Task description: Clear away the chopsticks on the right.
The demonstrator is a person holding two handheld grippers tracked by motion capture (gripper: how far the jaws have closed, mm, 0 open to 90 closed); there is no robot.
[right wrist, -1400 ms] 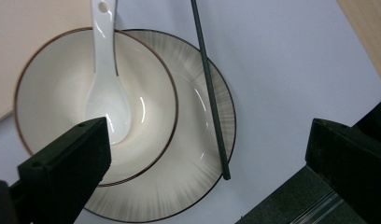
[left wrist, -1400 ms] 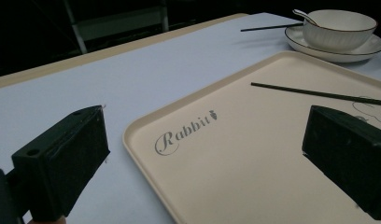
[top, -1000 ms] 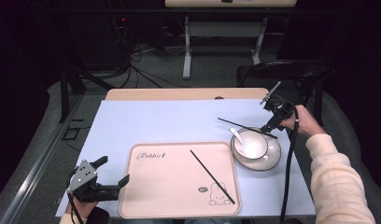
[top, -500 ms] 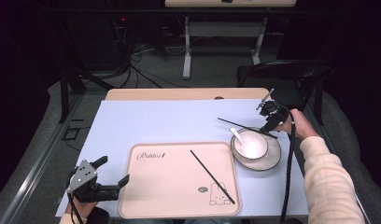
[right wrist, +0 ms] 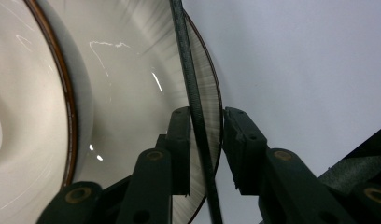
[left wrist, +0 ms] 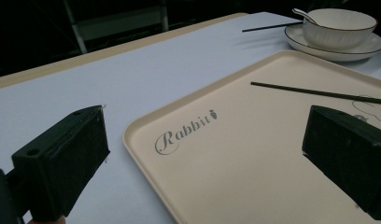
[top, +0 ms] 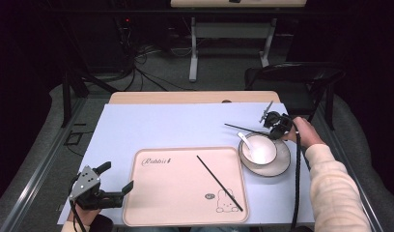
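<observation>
Lowering since earlier, right gripper (right wrist: pixel 205 149) closing around chopstick (right wrist: pixel 191 93) on plate (top: pixel 282 162), seemingly not yet clamped, left gripper (top: pixel 115 179) released.

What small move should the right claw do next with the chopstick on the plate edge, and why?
Probably close fully on it. In the right gripper view the right claw, which has just been closing, has the black chopstick between its pads, touching the left one, with a gap at the right one. It lies across the plate's rim, so pinching before lifting seems safest.
</observation>
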